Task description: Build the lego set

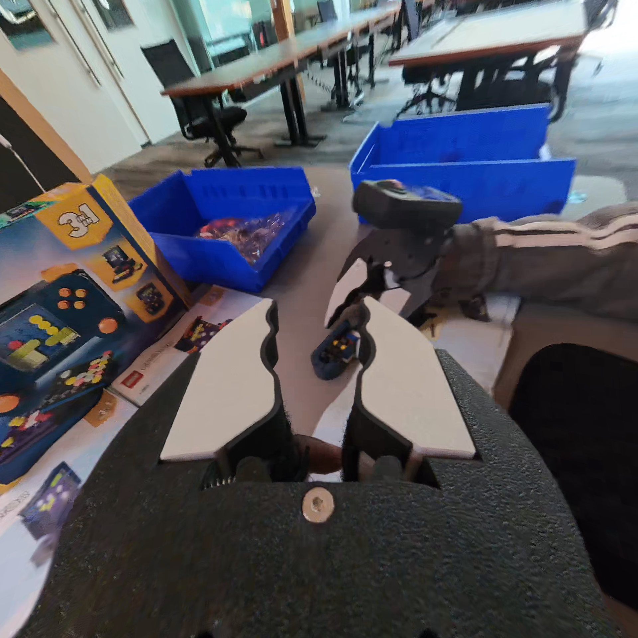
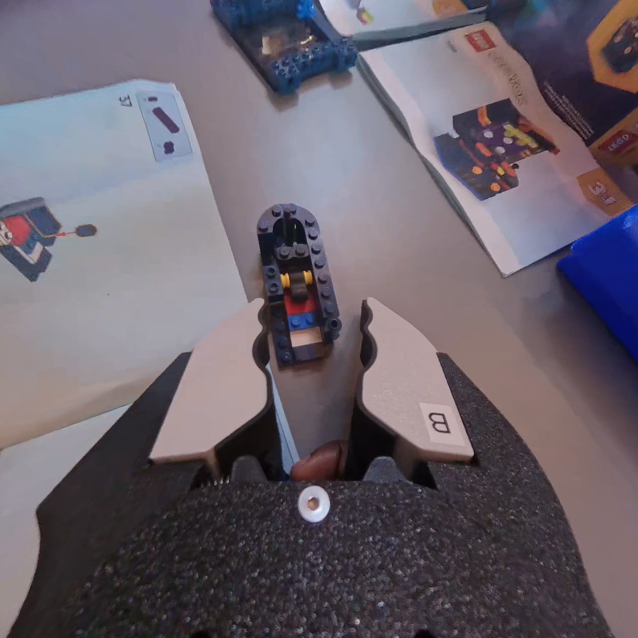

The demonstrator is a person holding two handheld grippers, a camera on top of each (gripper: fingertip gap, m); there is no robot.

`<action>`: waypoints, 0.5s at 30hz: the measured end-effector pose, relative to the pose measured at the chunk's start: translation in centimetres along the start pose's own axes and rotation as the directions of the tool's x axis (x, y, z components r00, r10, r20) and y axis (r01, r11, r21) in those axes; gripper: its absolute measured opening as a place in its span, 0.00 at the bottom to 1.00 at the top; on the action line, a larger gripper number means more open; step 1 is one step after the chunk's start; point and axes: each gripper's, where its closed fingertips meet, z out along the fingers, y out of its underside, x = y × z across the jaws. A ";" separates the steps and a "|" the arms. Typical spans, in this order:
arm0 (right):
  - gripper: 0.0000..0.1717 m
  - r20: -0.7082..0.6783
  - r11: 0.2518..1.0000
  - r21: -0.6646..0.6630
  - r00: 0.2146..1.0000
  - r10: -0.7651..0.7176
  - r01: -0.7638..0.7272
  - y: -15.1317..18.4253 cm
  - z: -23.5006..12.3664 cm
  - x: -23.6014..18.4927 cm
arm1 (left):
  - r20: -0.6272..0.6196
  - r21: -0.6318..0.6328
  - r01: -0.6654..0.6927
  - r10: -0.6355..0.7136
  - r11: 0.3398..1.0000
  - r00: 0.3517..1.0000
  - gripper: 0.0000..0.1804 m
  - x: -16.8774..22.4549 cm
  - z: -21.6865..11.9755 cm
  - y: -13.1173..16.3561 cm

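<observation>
Here, grey table (image 2: 379, 193) (booklets (image 2: 483, 145) strewn); office desks (image 1: 262, 69) behind.

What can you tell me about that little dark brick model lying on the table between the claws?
The brick model is a small, long assembly of dark navy studded plastic plates, rounded at its far end and square at the near end. Inside its open frame sit yellow rollers, a black piece, and red and blue bricks. It lies flat on the grey table, studs up. The right claw straddles its near end, open; a gap shows on the right side, and contact on the left is unclear.
</observation>
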 end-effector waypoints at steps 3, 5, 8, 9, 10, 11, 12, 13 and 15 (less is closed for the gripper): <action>0.24 -0.143 1.000 -0.030 0.990 0.004 -0.008 0.1 0.0 2.5 | -0.118 0.008 0.068 -0.066 0.998 0.991 0.21 4.0 -1.9 2.5; 0.23 -0.269 0.999 -0.046 0.963 -0.004 -0.009 0.5 -0.4 4.8 | -0.154 -0.088 0.105 -0.117 0.991 0.981 0.22 6.0 -2.0 5.7; 0.28 -0.308 0.997 -0.069 0.951 0.013 -0.036 0.5 -2.6 5.2 | -0.137 -0.195 0.042 -0.069 0.980 0.988 0.23 7.6 -1.8 9.0; 0.28 -0.333 0.998 -0.050 0.943 0.023 -0.042 0.2 -4.2 5.2 | -0.137 -0.213 0.010 -0.039 0.977 0.990 0.24 8.0 -1.8 9.4; 0.28 -0.357 0.998 -0.025 0.933 0.044 -0.057 -0.1 -6.0 4.9 | -0.141 -0.225 -0.020 -0.012 0.974 0.990 0.24 8.4 -1.8 9.6; 0.28 -0.368 0.996 -0.007 0.926 0.080 -0.089 0.0 -7.8 4.3 | -0.152 -0.239 -0.046 0.010 0.970 0.988 0.24 8.8 -1.8 9.8; 0.29 -0.366 0.991 0.003 0.922 0.127 -0.135 0.6 -9.5 3.5 | -0.172 -0.257 -0.068 0.024 0.964 0.985 0.25 9.2 -1.9 10.1; 0.33 -0.353 0.982 0.003 0.919 0.177 -0.188 1.6 -11.0 2.3 | -0.196 -0.275 -0.086 0.032 0.958 0.980 0.26 9.6 -1.9 10.4; 0.41 -0.316 0.960 -0.031 0.914 0.254 -0.277 4.5 -13.1 -0.4 | -0.222 -0.287 -0.109 0.045 0.952 0.974 0.27 10.1 -1.6 10.6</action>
